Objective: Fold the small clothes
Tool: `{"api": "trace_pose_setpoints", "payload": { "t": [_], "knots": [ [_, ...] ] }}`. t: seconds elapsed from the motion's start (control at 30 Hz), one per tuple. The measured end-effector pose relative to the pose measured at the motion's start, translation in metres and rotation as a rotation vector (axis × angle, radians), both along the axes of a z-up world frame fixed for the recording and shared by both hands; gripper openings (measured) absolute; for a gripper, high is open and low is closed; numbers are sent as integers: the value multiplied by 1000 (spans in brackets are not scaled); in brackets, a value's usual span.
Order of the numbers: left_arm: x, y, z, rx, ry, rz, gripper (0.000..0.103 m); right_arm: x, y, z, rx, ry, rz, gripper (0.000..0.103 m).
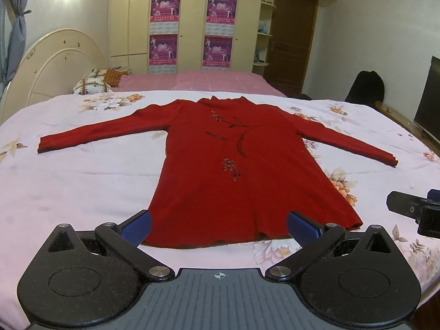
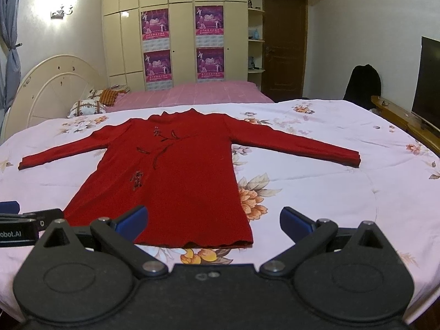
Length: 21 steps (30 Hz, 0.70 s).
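A red long-sleeved knit top (image 1: 236,165) lies flat on the floral pink bedspread (image 1: 82,181), collar far, hem near, both sleeves spread out. It also shows in the right wrist view (image 2: 176,181). My left gripper (image 1: 218,227) is open and empty, just above the hem's middle. My right gripper (image 2: 214,224) is open and empty, near the hem's right corner. The right gripper shows at the right edge of the left wrist view (image 1: 412,209); the left gripper shows at the left edge of the right wrist view (image 2: 24,222).
Behind the bedspread lie a pink sheet (image 1: 192,81), pillows (image 1: 92,85) and a cream headboard (image 1: 52,63). A wardrobe with posters (image 1: 192,24) and a brown door (image 1: 294,38) stand at the back. A dark chair (image 1: 365,86) and a TV (image 1: 429,96) are on the right.
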<state>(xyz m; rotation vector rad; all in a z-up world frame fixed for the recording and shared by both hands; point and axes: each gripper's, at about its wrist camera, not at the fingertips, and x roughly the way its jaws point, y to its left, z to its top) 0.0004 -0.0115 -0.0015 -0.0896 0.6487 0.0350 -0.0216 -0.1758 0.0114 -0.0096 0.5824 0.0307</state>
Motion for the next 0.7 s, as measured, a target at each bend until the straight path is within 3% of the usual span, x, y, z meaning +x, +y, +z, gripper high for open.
{"api": "trace_pose_setpoints", "payload": {
  "t": [0.7],
  "knots": [
    [2,3,1,2,0,2,103,0,3,2,-2,0,9,102]
  ]
}}
